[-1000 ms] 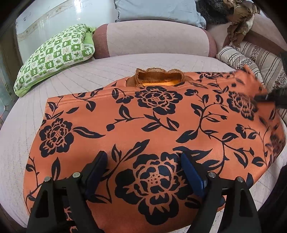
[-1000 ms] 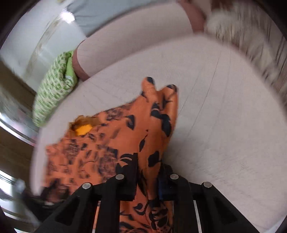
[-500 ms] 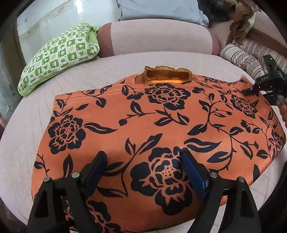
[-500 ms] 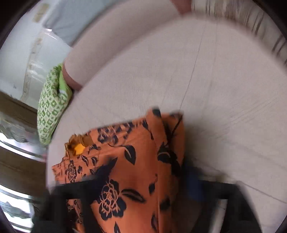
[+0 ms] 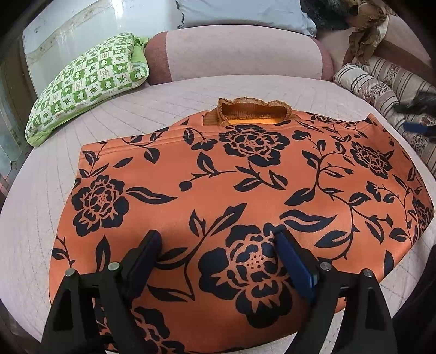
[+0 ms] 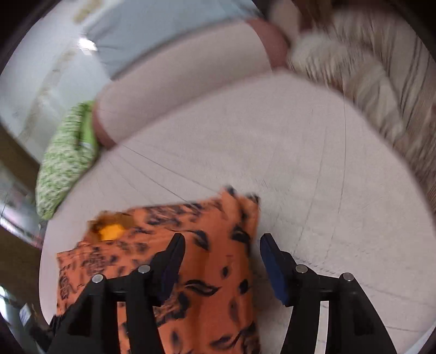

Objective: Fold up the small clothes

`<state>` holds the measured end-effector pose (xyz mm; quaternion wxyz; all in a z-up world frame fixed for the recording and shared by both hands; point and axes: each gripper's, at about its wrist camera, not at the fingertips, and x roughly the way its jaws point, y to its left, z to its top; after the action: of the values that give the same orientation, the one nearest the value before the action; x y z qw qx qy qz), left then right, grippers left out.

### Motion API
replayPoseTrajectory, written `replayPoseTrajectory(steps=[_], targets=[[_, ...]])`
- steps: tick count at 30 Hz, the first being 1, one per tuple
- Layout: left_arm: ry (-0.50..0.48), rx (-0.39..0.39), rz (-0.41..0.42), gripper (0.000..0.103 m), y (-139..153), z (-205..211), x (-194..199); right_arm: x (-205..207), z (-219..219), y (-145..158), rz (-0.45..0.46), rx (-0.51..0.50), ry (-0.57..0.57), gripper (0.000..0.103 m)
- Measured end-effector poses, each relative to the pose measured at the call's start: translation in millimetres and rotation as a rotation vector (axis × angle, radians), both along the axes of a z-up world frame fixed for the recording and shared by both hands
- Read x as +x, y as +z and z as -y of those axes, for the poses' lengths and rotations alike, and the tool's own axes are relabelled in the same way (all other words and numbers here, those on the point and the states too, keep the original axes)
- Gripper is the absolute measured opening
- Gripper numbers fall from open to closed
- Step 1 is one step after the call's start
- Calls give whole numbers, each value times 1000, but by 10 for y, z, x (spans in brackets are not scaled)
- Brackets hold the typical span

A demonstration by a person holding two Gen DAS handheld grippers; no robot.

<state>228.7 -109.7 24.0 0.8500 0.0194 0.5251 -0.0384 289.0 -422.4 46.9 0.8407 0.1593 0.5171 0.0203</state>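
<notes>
An orange garment with black flowers (image 5: 245,190) lies spread flat on the pale round bed (image 5: 49,174), its ruffled collar (image 5: 253,109) at the far side. My left gripper (image 5: 218,242) is open and hovers over the garment's near part. My right gripper (image 6: 222,245) is open and empty above the garment's right edge (image 6: 218,258); this view is blurred. The right gripper also shows dimly at the far right of the left wrist view (image 5: 417,114).
A green patterned pillow (image 5: 90,79) lies at the back left. A pink bolster (image 5: 234,51) runs along the back with a blue pillow (image 5: 239,11) behind it. Striped bedding (image 5: 381,84) sits at the right.
My right gripper was shut on the garment's right corner, then opened and let it go and drew back. The garment now lies flatter. The left gripper has stayed open over it.
</notes>
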Motion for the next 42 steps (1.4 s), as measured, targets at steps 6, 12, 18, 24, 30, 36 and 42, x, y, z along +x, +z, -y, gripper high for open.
replayPoseTrajectory(steps=[6,12,18,24,30,36,42], targets=[[6,-9,-19,88,68,-14,9,-427,-256,-288,-120,290,109,77],[50,-31,103,88,460,-194,-154,-535,-167,-406,-139,310,26,74],[97,29,5,94,-49,-252,-138,-645,-234,-527,-124,325,71,94],[135,-5,34,94,169,-322,-150,-631,-232,-341,-75,333,28,91],[100,7,-24,96,-66,-296,-157,-591,-414,-801,-224,311,76,93],[128,-28,39,96,256,-362,-209,-795,-276,-310,-78,356,-30,93],[108,-31,49,96,212,-235,-221,-1412,-127,-273,-125,425,-141,93]])
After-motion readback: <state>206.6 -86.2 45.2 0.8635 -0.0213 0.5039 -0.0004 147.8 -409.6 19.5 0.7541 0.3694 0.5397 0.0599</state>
